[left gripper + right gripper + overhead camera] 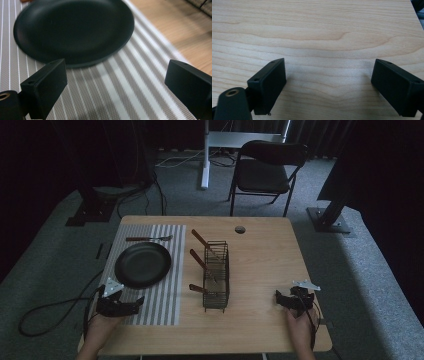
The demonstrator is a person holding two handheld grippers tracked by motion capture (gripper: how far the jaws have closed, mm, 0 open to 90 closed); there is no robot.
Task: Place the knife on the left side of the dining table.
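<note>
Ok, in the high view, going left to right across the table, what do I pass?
Left claw → black plate on the striped placemat → wire basket holding wooden-handled utensils → bare tabletop → right claw. The fork lies beyond the plate, so it is left out.

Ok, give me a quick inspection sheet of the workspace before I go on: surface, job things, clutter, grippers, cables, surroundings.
Surface: wooden table, striped placemat on its left part.
Job's things: black plate on the placemat; fork lying beyond it; wire basket mid-table holding three wooden-handled utensils.
Clutter: nothing seen.
Grippers: left gripper open, over the placemat's near edge, close to the plate; right gripper open, over bare wood, holding nothing.
Cables: one trails from the left gripper onto the floor; more lie on the carpet beyond the table.
Surroundings: folding chair behind the table, grey carpet, dark curtains.
</note>
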